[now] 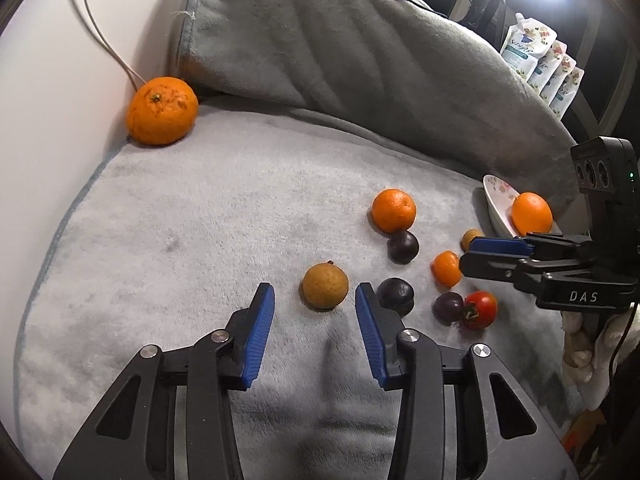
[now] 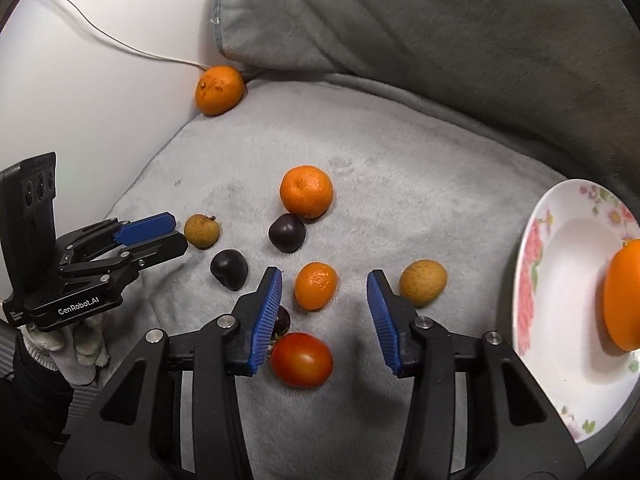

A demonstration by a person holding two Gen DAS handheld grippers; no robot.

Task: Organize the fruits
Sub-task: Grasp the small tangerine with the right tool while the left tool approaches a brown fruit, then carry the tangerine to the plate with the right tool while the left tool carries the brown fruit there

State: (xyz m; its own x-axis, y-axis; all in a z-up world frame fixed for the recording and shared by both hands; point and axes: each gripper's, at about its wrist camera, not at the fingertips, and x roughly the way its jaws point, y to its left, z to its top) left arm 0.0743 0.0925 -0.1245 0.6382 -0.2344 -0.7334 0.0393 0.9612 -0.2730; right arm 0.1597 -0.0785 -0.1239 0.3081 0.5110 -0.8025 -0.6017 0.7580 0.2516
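1. My left hand-held gripper [image 1: 315,298] points down at the grey blanket [image 1: 200,220], jaws partly apart and empty; the brown fruit [image 1: 325,286] sits just past the tips, stem nub up.
2. My right hand-held gripper [image 2: 324,286] is partly apart too, gripping nothing; a small mandarin [image 2: 316,285] lies between the tips, untouched, long axis tilted.
3. The tomato [image 2: 302,359] lies nearer, long axis sideways.
4. The plate [image 2: 536,264] at right holds an orange [image 2: 622,296].

A grey blanket [image 1: 200,208] covers the surface, a cable [image 1: 100,32] crosses the white wall, refill pouches [image 1: 540,60] stand behind.
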